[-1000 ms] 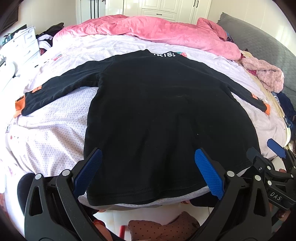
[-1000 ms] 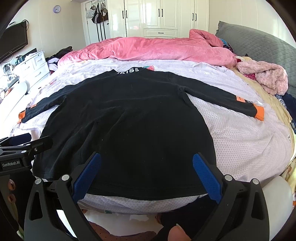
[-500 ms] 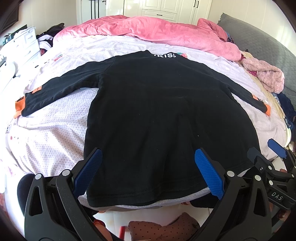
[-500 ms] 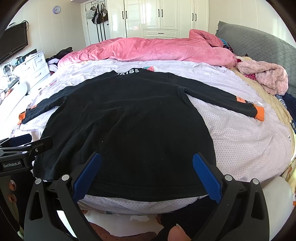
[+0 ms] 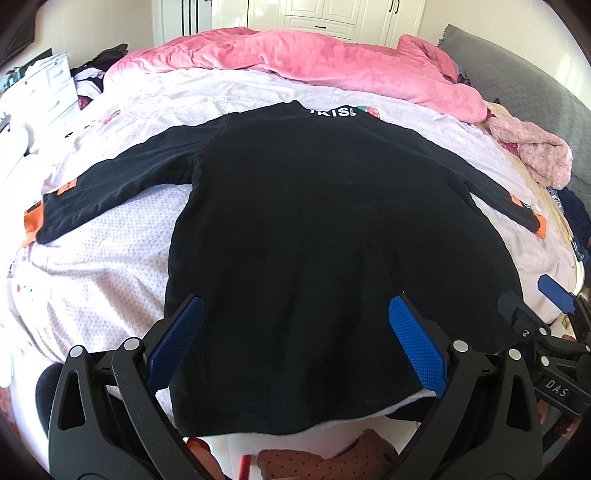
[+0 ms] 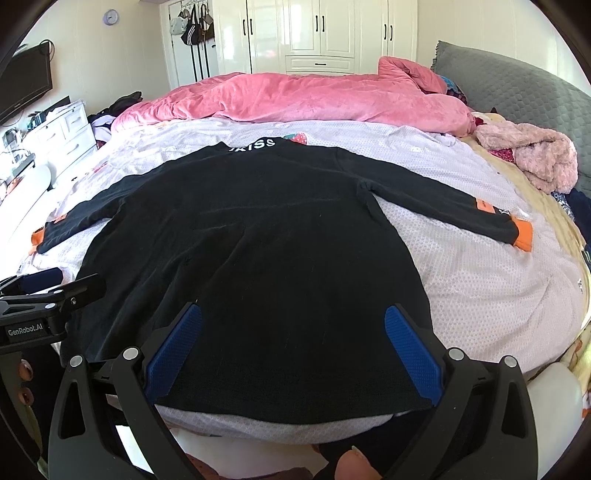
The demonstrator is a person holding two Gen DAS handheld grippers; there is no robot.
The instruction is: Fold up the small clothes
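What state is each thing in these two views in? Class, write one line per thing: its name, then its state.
Black top: spread flat, unfolded, both sleeves out.
Left gripper: open, empty, over the hem.
Right gripper: open, empty, over the hem.
Pink duvet: rumpled, bunched at the far side.
Pink fluffy garment: crumpled in a heap.
Wardrobe doors: shut.

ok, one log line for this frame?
stage: pre-fold | shirt: flat on bed, sleeves out | left tool: open, empty | right tool: open, empty

Black long-sleeved top (image 5: 314, 236), orange cuffs, flat on bed, sleeves outspread
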